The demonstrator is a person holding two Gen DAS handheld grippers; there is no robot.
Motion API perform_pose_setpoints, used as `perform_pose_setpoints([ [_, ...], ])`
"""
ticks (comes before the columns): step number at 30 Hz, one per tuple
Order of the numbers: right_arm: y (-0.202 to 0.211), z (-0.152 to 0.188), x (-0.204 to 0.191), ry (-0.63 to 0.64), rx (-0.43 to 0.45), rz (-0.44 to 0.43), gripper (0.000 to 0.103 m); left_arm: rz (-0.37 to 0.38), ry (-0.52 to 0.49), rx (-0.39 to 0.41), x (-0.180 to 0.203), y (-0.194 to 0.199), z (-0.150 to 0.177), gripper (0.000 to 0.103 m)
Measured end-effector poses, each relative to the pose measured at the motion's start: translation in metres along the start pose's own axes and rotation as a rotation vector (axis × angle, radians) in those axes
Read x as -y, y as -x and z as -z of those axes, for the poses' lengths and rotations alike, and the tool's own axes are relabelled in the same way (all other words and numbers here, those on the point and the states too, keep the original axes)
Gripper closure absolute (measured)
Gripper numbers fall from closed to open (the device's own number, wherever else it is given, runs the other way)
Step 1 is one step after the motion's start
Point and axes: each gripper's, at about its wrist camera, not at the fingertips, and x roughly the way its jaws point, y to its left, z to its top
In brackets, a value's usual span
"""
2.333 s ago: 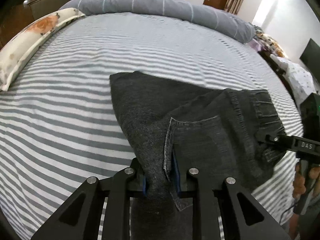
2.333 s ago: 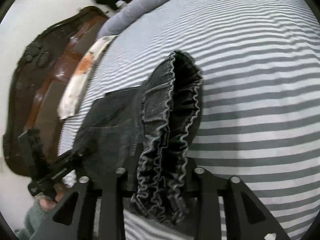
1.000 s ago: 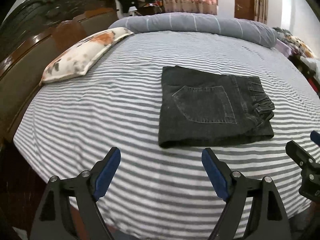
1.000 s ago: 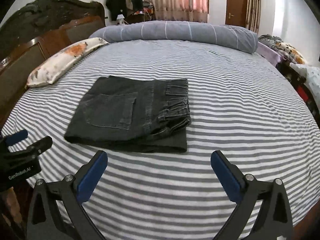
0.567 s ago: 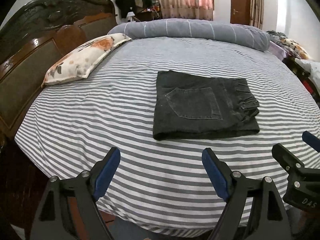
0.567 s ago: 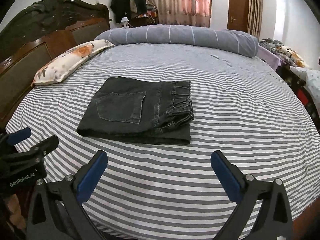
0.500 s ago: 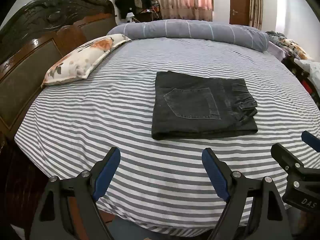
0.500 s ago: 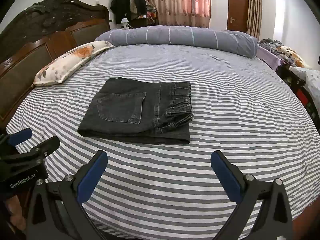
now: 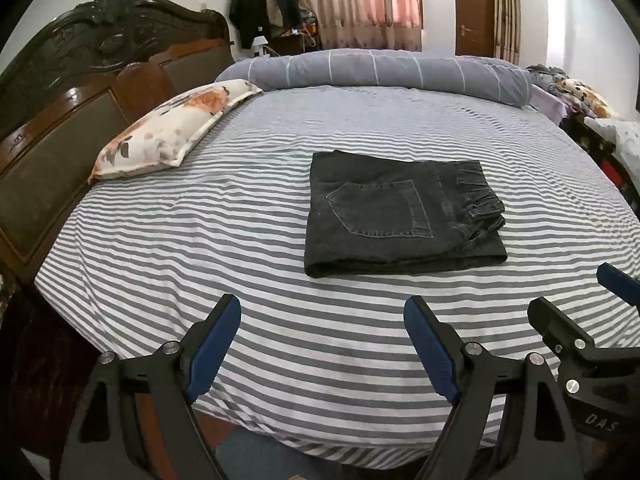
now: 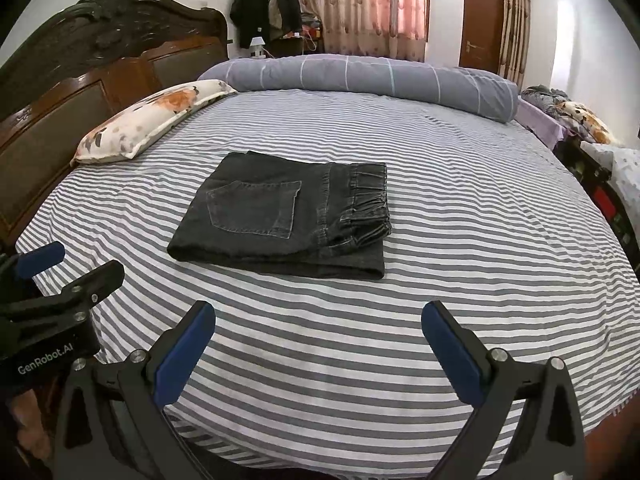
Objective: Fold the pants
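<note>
The pants (image 9: 400,216) lay folded on the bed (image 9: 240,240), well apart from the left gripper (image 9: 322,336) and right gripper (image 10: 318,344), fingers spread wide, empty, near the bed's near edge

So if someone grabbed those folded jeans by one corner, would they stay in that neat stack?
Probably not. The jeans are soft denim in loose layers, with nothing pinning them, so a one-corner lift would likely let them flop open. The thick stack and bunched waistband suggest some weight. On the striped sheet, a push would likely wrinkle them rather than slide them.
</note>
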Motion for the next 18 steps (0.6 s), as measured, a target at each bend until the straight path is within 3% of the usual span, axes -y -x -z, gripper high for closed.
perform_pose_setpoints([
  [12, -0.0017, 0.0073, -0.0015, -0.009, -0.016, -0.001, 0.001, -0.018, -0.013, 0.021, 0.0034, 0.0045, 0.0038, 0.019],
  [18, -0.0034, 0.0090, 0.0003, -0.016, -0.027, -0.005, 0.001, 0.008, -0.003, 0.006, 0.0029, 0.0015, 0.0052, 0.019],
])
